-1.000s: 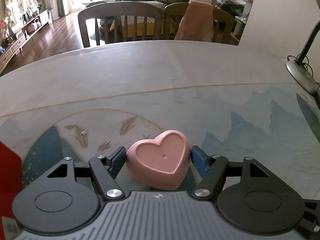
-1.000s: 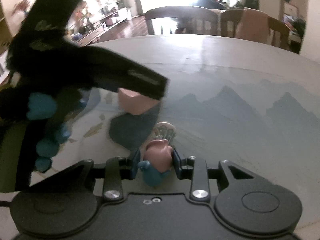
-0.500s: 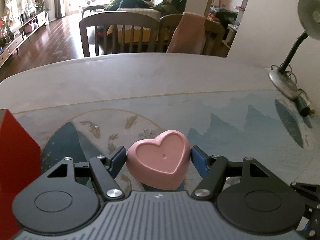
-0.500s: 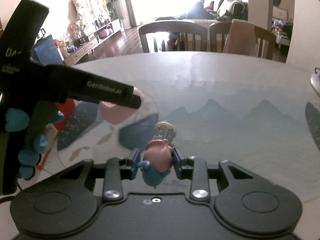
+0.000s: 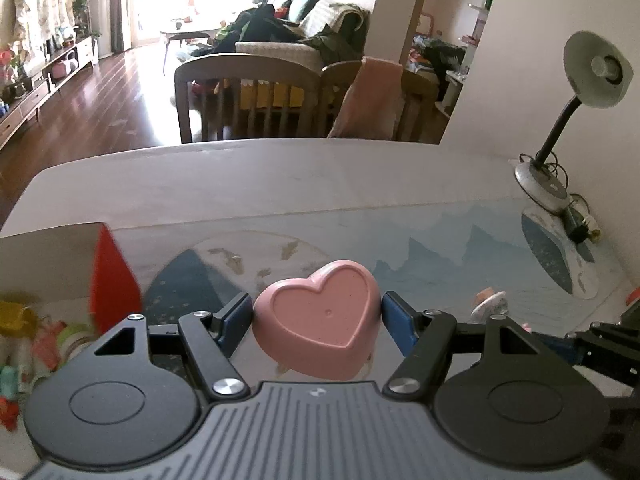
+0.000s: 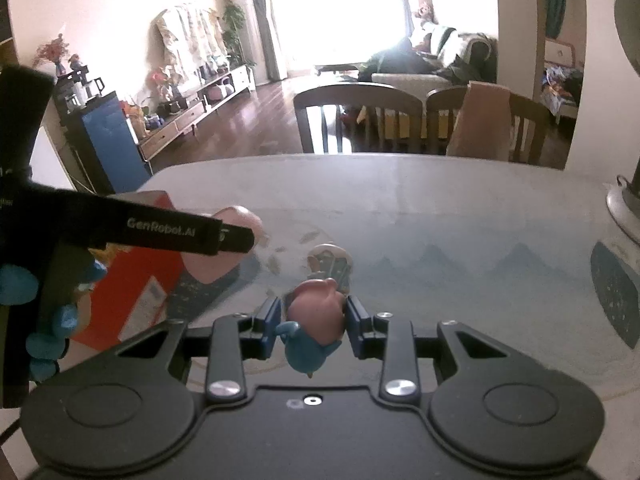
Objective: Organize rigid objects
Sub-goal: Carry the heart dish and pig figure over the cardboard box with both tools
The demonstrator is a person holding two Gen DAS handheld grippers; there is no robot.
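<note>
**A:** Which step is this?

**B:** The carry, I'd judge. Nearest, the left claw (image 5: 316,322) is clamped on the pink heart dish (image 5: 318,328), lifted clear of the surface (image 5: 280,184). The right claw (image 6: 314,320) is clamped on a small pink-and-blue figurine (image 6: 316,326), also off the surface.

**A:** And where do they go?

**B:** Probably the red box (image 5: 108,280). It stands open just left of the heart dish, with small colourful items (image 5: 24,344) already inside.

**A:** Anything left behind?

**B:** One small round toy (image 6: 330,260) lies on the surface just beyond the figurine. A desk lamp (image 5: 560,152) stands well beyond, at the far right.

**A:** Next move?

**B:** Bring each claw over the box opening, lower, then spread the jaws, one at a time so they don't collide.
</note>
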